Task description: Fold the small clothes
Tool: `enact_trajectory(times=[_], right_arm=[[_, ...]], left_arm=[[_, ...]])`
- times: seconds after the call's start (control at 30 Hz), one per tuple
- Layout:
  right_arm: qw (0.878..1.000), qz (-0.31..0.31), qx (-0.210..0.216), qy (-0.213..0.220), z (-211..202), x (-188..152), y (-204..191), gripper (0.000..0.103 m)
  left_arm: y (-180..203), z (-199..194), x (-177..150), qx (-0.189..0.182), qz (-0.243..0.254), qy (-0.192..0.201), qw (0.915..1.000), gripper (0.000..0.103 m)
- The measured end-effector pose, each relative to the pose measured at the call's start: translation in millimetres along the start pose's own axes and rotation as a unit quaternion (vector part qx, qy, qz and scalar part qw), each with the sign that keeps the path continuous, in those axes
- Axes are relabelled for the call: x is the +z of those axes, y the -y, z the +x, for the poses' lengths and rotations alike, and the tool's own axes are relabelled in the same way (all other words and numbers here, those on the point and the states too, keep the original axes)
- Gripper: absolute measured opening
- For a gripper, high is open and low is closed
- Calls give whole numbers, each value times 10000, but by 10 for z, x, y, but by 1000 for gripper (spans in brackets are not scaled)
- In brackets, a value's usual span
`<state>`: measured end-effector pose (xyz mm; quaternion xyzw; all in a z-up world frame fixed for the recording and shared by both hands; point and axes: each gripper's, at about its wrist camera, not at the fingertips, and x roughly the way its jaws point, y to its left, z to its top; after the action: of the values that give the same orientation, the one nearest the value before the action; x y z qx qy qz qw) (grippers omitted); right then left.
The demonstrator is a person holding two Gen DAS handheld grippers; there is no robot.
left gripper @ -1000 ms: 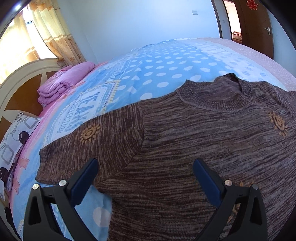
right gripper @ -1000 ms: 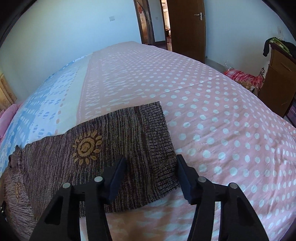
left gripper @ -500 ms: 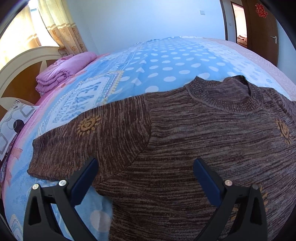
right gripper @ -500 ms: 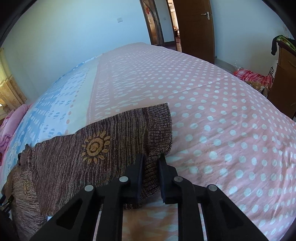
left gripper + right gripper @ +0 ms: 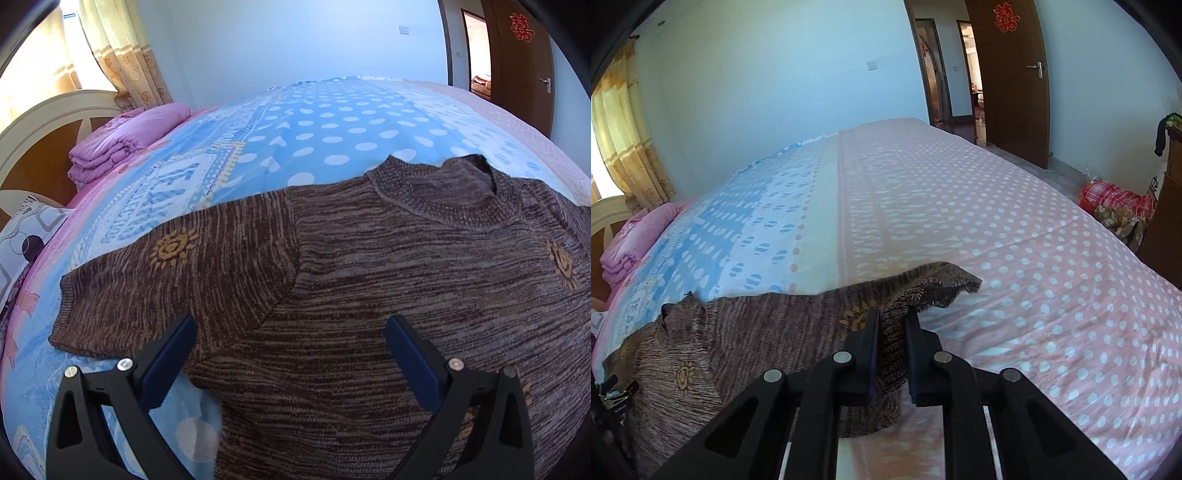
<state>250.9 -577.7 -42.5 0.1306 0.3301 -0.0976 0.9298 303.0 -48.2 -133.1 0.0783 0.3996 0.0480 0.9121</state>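
A brown knitted sweater [image 5: 369,295] with orange sun motifs lies flat on the bed, neck hole toward the far side. My left gripper [image 5: 290,321] hovers open over its left shoulder and armpit, with nothing between the fingers. In the right wrist view, the other sleeve's cuff [image 5: 923,284] is raised off the pink sheet and droops over the tips. My right gripper [image 5: 893,314] has its jaws closing on that sleeve, and the pads press the knit between them. The sweater body [image 5: 738,339] stretches away to the left.
The bedsheet [image 5: 997,221] is pink with white dots on the right and blue on the left. A folded pink quilt [image 5: 125,144] lies by the headboard [image 5: 37,122]. Beyond the bed's right edge are a heap of clothes [image 5: 1119,206] on the floor and a wooden door [image 5: 1008,74].
My right gripper went from open around the sleeve cuff to shut on it, then rose and lifted the cuff off the sheet. The left gripper stayed open and nearly still.
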Motion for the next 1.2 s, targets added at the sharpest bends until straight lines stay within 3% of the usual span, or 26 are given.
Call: enact_trajectory(times=[0.33,0.63,1.0,1.2], right_arm=[[9947,-734,664,264,-314,148,-894,11],[9853,-1285,1110,167,-346,29,-1623,11],[9694,-1828,1607,-334,-66,-579,-2531,11],[9556,-2291,1586,-958,252,-1043,-2749,14]], left_arm=[[-59,3,-8,-131,-122,-6,9998,103],[-119,11,-15,-298,-248,-10,9992,103],[-158,24,-29,-402,-334,-43,9986,103],[-129,5,-9,-557,-166,-222,9981,103]])
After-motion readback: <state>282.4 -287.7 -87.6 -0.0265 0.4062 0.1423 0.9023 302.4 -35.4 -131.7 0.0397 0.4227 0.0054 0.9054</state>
